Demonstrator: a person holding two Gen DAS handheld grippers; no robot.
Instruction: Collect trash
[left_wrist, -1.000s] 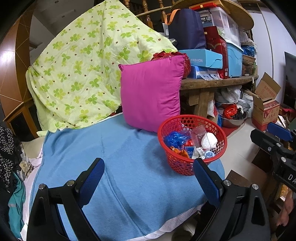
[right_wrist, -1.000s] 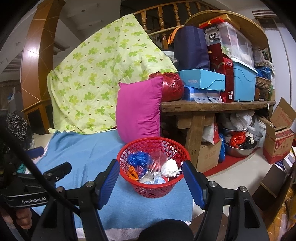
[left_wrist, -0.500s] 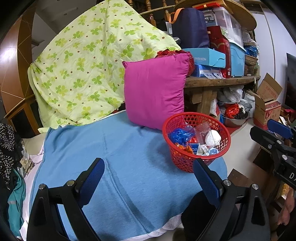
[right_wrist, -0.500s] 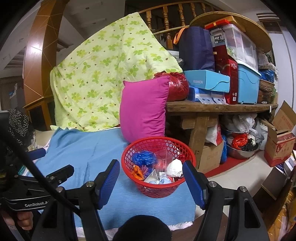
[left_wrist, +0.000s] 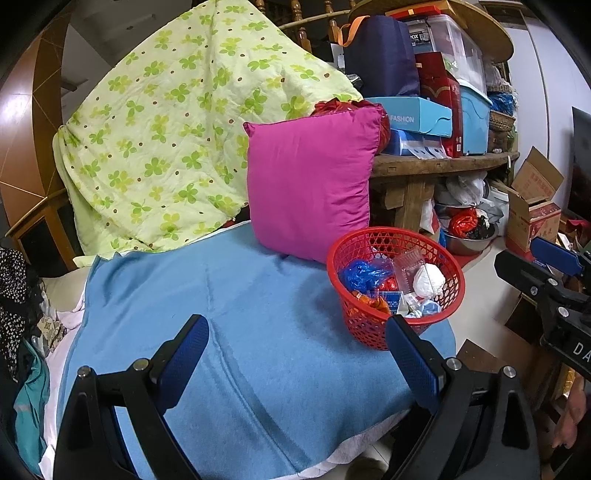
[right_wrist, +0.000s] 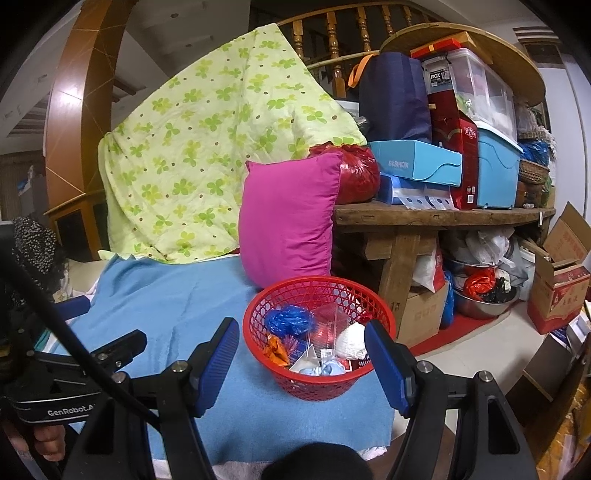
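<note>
A red mesh basket (left_wrist: 436, 258) (right_wrist: 280, 295) stands on the right end of the blue blanket (left_wrist: 240, 314) (right_wrist: 177, 306). It holds crumpled trash: a blue plastic bag (right_wrist: 288, 320), a white wad (right_wrist: 351, 339), clear packaging and an orange wrapper (right_wrist: 277, 349). My left gripper (left_wrist: 297, 356) is open and empty, low over the blanket, left of and nearer than the basket. My right gripper (right_wrist: 301, 363) is open with nothing gripped, in front of the basket. Each gripper shows at the edge of the other's view.
A magenta pillow (left_wrist: 310, 184) leans behind the basket, with a green clover quilt (left_wrist: 177, 140) further left. A wooden bench (right_wrist: 424, 218) stacked with boxes and bins stands to the right. Bags, a metal bowl (right_wrist: 484, 302) and cardboard boxes (right_wrist: 561, 280) crowd the floor beneath.
Both views have drawn back slightly and shifted, so the basket sits a little lower and further right in frame. Both grippers stay open and empty; the trash in the basket is unchanged.
</note>
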